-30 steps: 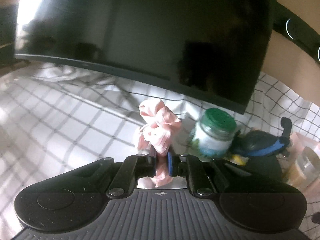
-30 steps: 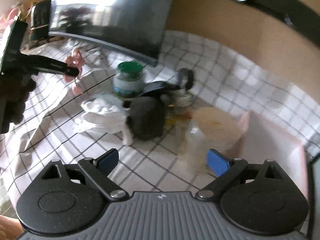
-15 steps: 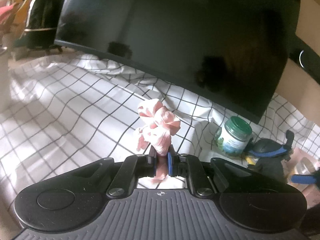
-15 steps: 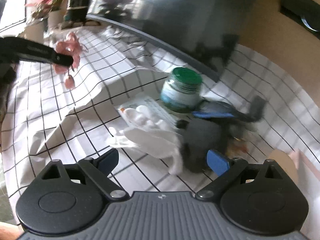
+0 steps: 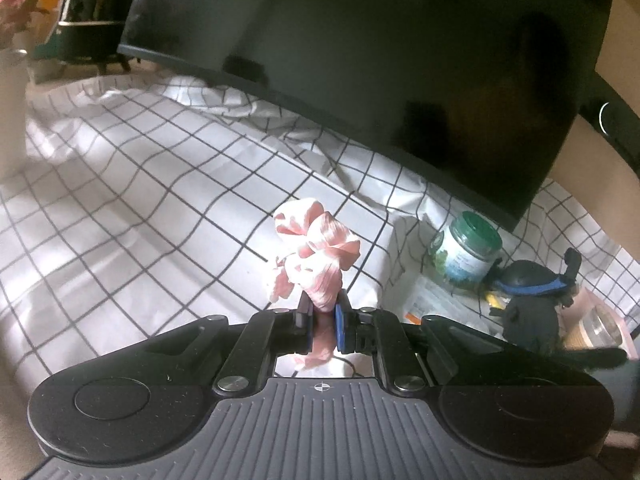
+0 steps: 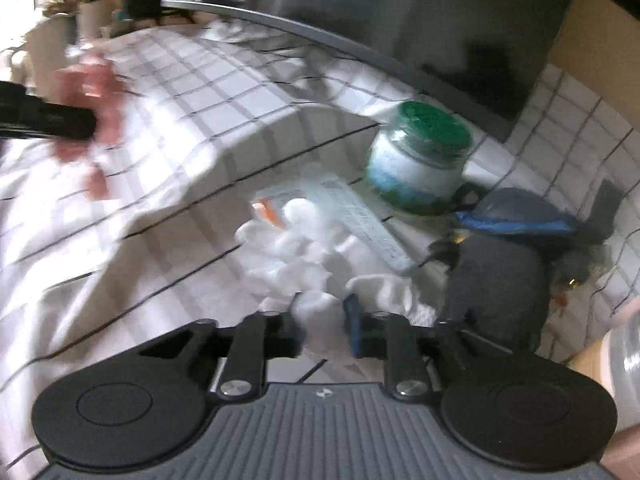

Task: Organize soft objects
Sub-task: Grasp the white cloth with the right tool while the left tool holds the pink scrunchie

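Note:
My left gripper (image 5: 322,316) is shut on a pink scrunchie (image 5: 316,256) and holds it above the checked cloth (image 5: 140,208). It shows blurred at the left of the right wrist view (image 6: 92,96). My right gripper (image 6: 323,320) is closed in around a white glove (image 6: 304,256) that lies on the cloth, the jaws narrow with the glove between them. A dark grey soft item (image 6: 496,280) lies just right of the glove.
A green-lidded jar (image 6: 420,160) stands behind the glove, on a clear packet (image 6: 360,216). A dark object with a blue band (image 6: 520,216) lies beside it. A large black monitor (image 5: 360,60) spans the back. A pink-leaved plant in a white pot (image 5: 12,80) stands far left.
My right gripper moved down onto the white glove and its jaws closed in from wide open. My left gripper pulled back and left with the scrunchie.

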`<state>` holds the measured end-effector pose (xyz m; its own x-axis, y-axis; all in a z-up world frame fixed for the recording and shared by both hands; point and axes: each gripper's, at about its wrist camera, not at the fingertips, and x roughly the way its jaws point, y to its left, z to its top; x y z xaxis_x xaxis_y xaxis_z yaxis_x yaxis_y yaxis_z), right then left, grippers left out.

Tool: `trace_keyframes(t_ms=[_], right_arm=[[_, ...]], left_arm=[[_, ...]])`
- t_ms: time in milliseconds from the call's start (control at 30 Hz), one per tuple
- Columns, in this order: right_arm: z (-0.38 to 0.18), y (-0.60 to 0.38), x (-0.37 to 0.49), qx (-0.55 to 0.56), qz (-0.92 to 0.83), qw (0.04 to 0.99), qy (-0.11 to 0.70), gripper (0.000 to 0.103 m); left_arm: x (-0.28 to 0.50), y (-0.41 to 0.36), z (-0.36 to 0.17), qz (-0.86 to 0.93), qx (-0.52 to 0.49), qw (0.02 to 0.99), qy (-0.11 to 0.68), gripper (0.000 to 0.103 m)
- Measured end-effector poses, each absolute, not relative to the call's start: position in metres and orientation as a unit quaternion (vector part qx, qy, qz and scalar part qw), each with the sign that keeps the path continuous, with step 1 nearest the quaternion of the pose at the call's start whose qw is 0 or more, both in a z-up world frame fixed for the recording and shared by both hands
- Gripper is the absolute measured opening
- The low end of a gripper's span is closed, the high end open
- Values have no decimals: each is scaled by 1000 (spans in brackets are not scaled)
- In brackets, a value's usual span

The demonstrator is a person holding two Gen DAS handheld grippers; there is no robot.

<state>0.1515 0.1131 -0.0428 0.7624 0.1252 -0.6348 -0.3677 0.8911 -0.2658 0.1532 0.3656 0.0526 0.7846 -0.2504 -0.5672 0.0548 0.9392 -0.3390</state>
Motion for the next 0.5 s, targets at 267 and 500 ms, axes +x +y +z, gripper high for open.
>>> trace_keyframes(t_ms=[267,500], right_arm=[[-18,106,108,-183,193,910,318,13],[78,67,119,-93,174,947,252,13]], left_arm=[[166,339,61,-115,-148,931,312,12],[187,311,122,-144,-102,951,254,12]])
